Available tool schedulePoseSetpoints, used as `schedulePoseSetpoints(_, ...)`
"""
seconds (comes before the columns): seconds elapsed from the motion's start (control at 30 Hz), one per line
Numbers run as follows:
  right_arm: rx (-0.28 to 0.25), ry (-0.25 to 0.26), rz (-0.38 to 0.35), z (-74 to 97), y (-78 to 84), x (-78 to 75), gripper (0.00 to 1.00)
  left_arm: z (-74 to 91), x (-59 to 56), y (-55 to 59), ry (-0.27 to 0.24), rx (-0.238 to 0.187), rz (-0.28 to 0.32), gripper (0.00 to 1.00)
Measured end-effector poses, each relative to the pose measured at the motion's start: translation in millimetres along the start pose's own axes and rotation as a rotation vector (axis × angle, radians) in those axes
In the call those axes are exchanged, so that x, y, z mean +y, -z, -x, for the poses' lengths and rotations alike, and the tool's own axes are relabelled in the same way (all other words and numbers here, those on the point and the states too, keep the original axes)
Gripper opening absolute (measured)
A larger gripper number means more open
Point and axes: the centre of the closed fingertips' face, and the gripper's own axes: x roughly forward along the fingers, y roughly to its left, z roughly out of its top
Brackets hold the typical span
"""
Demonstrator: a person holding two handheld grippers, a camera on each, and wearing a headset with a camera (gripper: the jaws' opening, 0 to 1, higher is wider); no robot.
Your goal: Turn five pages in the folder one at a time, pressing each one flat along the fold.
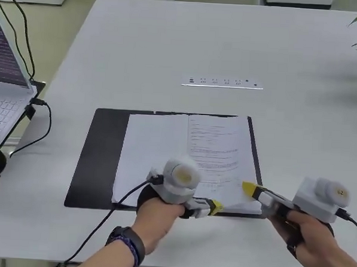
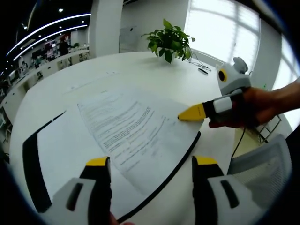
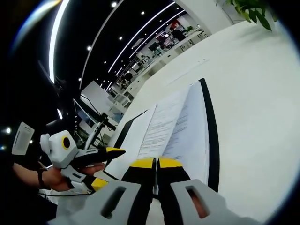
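**Right gripper at the page's outer corner, left gripper open by the fold**

The open black folder (image 1: 99, 159) lies flat on the white desk (image 1: 171, 49) in front of the person, with the white printed right-hand page (image 1: 219, 147) facing up. The right gripper (image 1: 250, 189) has its yellow-tipped jaws pressed together at that page's near outer corner; I cannot tell whether a sheet is caught between them. The left gripper (image 1: 213, 206) holds nothing, with its jaws spread wide just off the folder's near edge by the fold. To do this turn well, it seems best to take only the top sheet. Lift it at the corner and sweep it over the fold in an arc rather than dragging it outward. Then run the left gripper along the fold to flatten it.
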Motion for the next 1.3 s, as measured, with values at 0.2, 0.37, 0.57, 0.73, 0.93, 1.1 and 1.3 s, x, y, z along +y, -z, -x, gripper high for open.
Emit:
schedulePoseSetpoints(0.2, -0.022, -0.005, -0.005, -0.4, -5.3, 7.1, 0.00, 23.2, 15.6, 0.4, -0.041, -0.033, 0.027, 0.70)
schedulePoseSetpoints(0.37, -0.023, -0.011, 0.005, -3.3, -5.8, 14.3, 0.00, 39.3, 28.2, 3.5, -0.073, -0.050, 0.042, 0.71)
schedulePoseSetpoints(0.57, -0.026, -0.023, 0.012, -8.1, -6.6, 25.3, 0.00, 57.9, 40.9, 6.3, -0.108, -0.074, 0.069, 0.71)
schedulePoseSetpoints(0.73, -0.025, -0.038, 0.021, -14.8, -6.0, 35.1, 0.00, 71.9, 51.4, 9.1, -0.134, -0.091, 0.095, 0.71)
schedulePoseSetpoints(0.93, -0.006, -0.061, 0.039, -25.4, -0.4, 50.8, 0.00, 88.6, 62.4, 14.4, -0.160, -0.108, 0.121, 0.71)
schedulePoseSetpoints(1.1, 0.013, -0.077, 0.050, -35.4, 4.5, 62.2, 0.00, 101.5, 72.7, 23.2, -0.183, -0.120, 0.139, 0.71)
schedulePoseSetpoints(1.3, 0.037, -0.098, 0.064, -49.2, 9.8, 76.5, 0.00, 116.9, 82.6, 38.6, -0.208, -0.123, 0.162, 0.72)
